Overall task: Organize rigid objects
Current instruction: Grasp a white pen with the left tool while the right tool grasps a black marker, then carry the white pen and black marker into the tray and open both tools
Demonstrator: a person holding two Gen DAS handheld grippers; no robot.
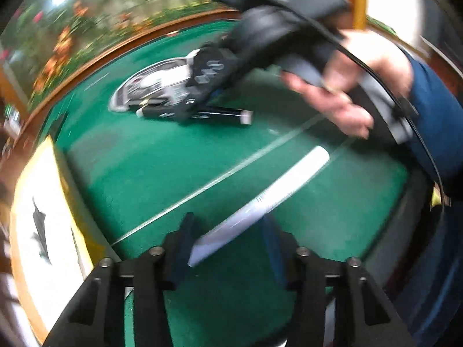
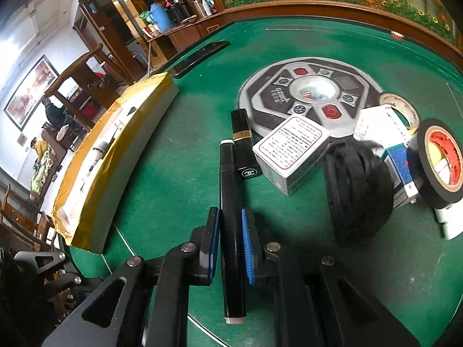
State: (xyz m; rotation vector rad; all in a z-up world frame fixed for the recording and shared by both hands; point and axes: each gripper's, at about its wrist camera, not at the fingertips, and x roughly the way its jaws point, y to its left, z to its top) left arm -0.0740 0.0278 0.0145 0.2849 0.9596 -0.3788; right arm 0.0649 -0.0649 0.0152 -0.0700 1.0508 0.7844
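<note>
My right gripper [image 2: 230, 245] clamped on black marker [image 2: 230, 202] — lipstick [image 2: 244, 141] touching just ahead-right; lift may drag it. My left gripper [image 1: 228, 240] apart around white tube [image 1: 260, 199] — unclamped, may roll.

On the table [image 2: 173, 173], the control disc [image 2: 309, 98] lies at centre. Against the disc's near edge rest a lipstick tube [image 2: 244, 141] and, to its right, a printed box [image 2: 292, 156]. A marker [image 2: 230, 202] lies alongside the tube, on its left, between the right gripper's [image 2: 230, 248] fingers. A foam tray [image 2: 115, 156] lies along the left edge. Tape rolls [image 2: 439, 159] stand toward the right edge.

In the left wrist view, a tube [image 1: 260, 202] lies near the table's front edge, one end between the left gripper's [image 1: 228, 245] fingers.
</note>
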